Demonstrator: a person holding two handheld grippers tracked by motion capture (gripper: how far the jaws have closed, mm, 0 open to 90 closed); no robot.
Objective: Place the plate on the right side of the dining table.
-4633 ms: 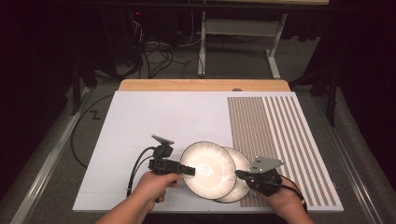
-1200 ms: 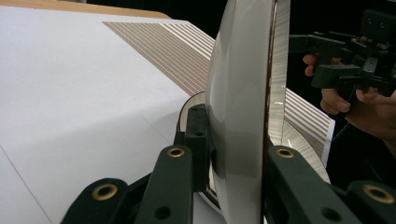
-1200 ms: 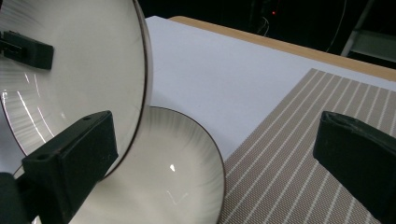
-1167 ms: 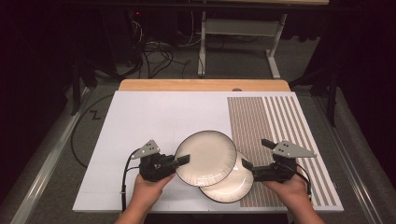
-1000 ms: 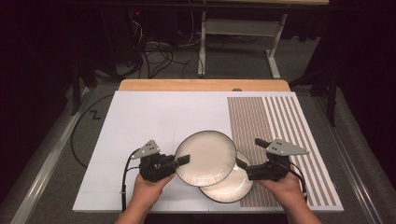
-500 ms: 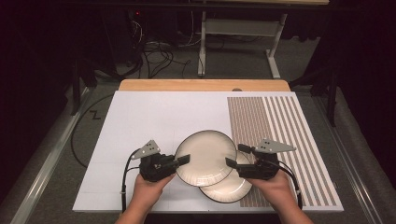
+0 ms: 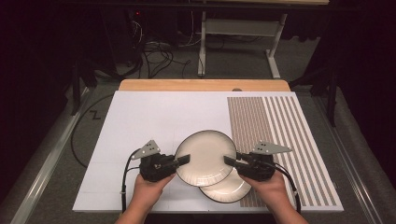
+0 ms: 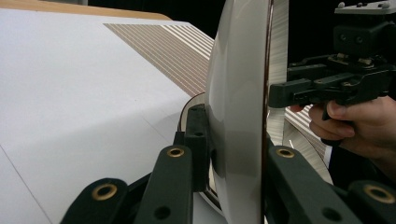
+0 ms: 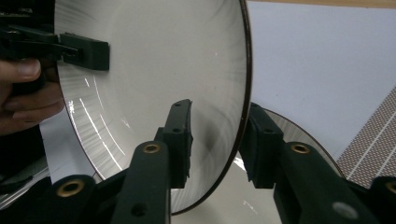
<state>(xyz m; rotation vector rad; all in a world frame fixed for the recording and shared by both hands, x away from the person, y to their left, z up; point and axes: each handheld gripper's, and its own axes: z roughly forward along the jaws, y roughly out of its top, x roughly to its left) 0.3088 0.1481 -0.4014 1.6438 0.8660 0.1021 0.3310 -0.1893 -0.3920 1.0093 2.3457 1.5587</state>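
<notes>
The left gripper (image 7: 183, 159) pinches the left rim of the upper plate (image 7: 205, 157), one jaw on each face; in the left gripper view its jaws are pressed tight against both faces of that plate (image 8: 238, 107), which stands edge-on between them. The right gripper (image 7: 229, 161) has its jaws over the opposite, right rim of the same plate. They have just been closing, and in the right gripper view the rim (image 9: 187, 93) sits between them, the inner jaw lying over the plate's pale face and the outer one just beside the dark edge. Whether both jaws already press on it, I cannot tell.

The upper plate is cream with a thin dark rim and is held off the table between the two grippers, roughly level in the high view. It hangs near the front edge of the white table (image 7: 149, 116), at about the middle of that edge, just left of the striped patch (image 7: 280, 121) on the table's right part.

A second plate (image 7: 226, 189) of the same kind lies flat on the table below it, partly covered by the upper one and close to the front edge. Both hands (image 7: 147, 189) come in from that front edge.
</notes>
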